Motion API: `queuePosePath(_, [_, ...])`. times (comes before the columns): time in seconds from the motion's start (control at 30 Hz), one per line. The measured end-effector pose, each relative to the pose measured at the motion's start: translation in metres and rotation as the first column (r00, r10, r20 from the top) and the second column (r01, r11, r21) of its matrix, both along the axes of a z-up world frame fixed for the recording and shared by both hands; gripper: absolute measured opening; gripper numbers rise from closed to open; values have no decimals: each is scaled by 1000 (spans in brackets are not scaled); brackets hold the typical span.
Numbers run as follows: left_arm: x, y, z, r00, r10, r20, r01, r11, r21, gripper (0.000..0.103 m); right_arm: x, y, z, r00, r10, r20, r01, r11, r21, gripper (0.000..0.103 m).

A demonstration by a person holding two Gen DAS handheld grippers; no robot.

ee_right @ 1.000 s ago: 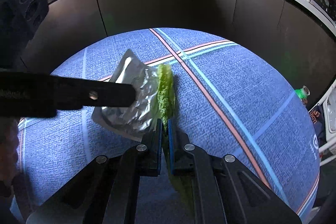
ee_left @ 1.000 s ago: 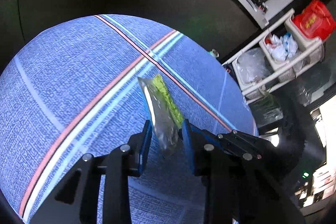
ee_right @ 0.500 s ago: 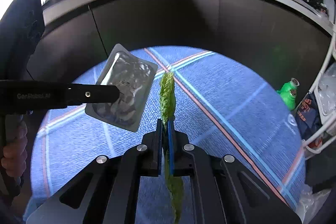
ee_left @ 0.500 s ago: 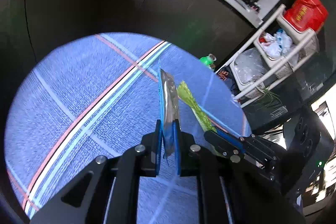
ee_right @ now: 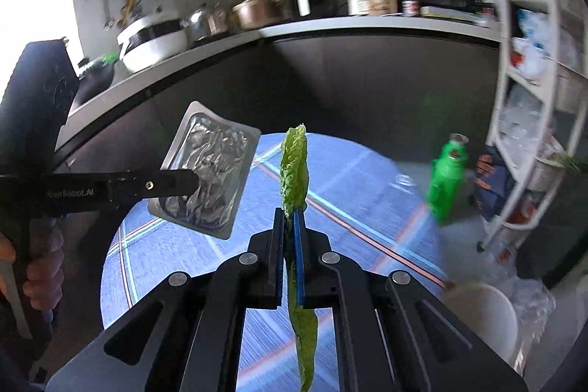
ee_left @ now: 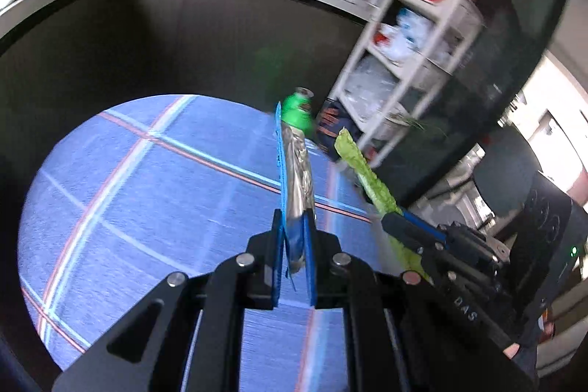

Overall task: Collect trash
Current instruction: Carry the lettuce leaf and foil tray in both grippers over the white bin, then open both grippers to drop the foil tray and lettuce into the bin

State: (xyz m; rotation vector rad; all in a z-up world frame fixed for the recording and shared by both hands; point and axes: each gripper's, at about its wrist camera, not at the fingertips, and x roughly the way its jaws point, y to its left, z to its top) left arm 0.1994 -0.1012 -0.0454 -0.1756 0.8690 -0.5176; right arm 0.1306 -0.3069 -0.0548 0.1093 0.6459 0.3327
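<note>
A crumpled silver foil pouch point(ee_left: 298, 171) stands edge-on between the blue pads of my left gripper point(ee_left: 294, 226), which is shut on its lower end. From the right wrist view the same foil pouch point(ee_right: 211, 171) shows its flat face, pinched by the left gripper point(ee_right: 193, 180) coming in from the left. My right gripper point(ee_right: 289, 219) is shut on a long green lettuce leaf point(ee_right: 294, 164) that sticks up above the pads and hangs down below them. In the left wrist view the lettuce leaf point(ee_left: 364, 171) and the right gripper point(ee_left: 389, 219) are just to the right. Both items hang in the air above the blue rug.
A blue rug point(ee_left: 147, 193) with red and pale stripes covers the floor. A green bottle point(ee_right: 446, 182) stands at its far right edge. A white shelf rack point(ee_right: 529, 120) holds plastic bags. A white bin point(ee_right: 485, 315) with a clear liner sits bottom right. A dark counter point(ee_right: 330, 24) carries kitchenware.
My left gripper closed on the foil pouch and lifted it off the rug. My right gripper rose with the leaf. Both swung right, toward the shelf rack and the bottle.
</note>
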Motion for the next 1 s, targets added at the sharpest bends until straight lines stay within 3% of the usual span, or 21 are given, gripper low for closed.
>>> queuePosePath(0.23, [-29, -76, -2, 988, -157, -3, 157, 987, 18, 11, -46, -77, -12, 984, -178, -26, 179, 984, 28, 5])
queuePosePath(0.5, [-38, -143, -23, 962, -263, -65, 266, 963, 34, 11, -73, -139, -55, 941, -321, -106, 329, 941, 72, 5])
queuePosePath(1.0, [-7, -240, -86, 916, -349, -200, 377, 917, 128, 11, -57, -190, -135, 886, -386, -258, 424, 899, 111, 5])
